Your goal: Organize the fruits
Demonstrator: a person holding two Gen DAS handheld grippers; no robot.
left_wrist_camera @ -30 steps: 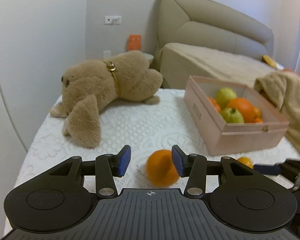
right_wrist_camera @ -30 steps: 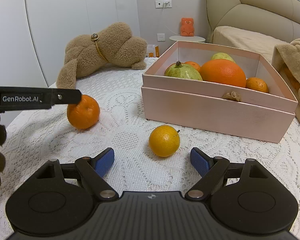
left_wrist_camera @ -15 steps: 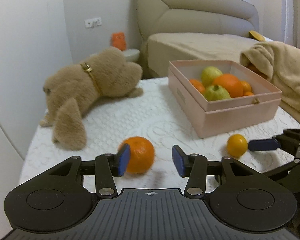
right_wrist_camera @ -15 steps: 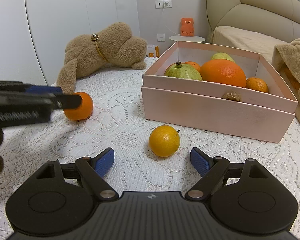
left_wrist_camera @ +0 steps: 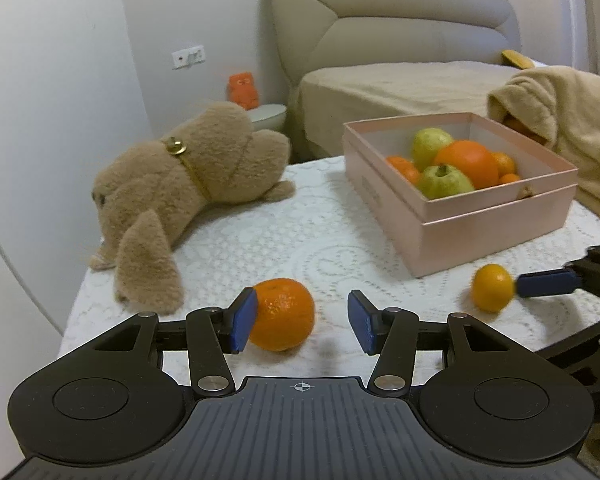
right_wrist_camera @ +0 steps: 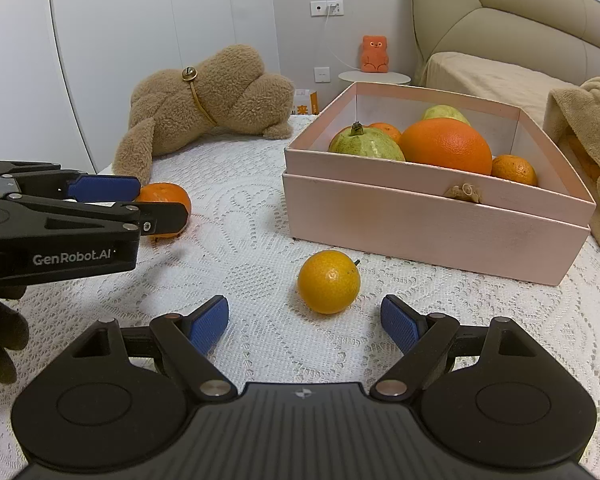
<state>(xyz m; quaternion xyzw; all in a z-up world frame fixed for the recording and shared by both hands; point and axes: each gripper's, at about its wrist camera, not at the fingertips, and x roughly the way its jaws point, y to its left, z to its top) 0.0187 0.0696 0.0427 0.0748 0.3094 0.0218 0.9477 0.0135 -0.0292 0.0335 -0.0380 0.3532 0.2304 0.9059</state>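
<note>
Where box wall (right_wrist_camera: 440, 216) ends, bare lace (right_wrist_camera: 260, 220).

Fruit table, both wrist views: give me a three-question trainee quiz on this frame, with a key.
1. True or false: the pink box is empty.
2. Which fruit lies between the left gripper's pads: A) the tangerine, B) the small yellow-orange citrus, C) a guava?
3. Fill in: the right gripper is ____, with the citrus just beyond its fingertips.

Key
1. False: it holds guavas and oranges.
2. A; the jaws are opening, only one pad is at the fruit.
3. open
</note>
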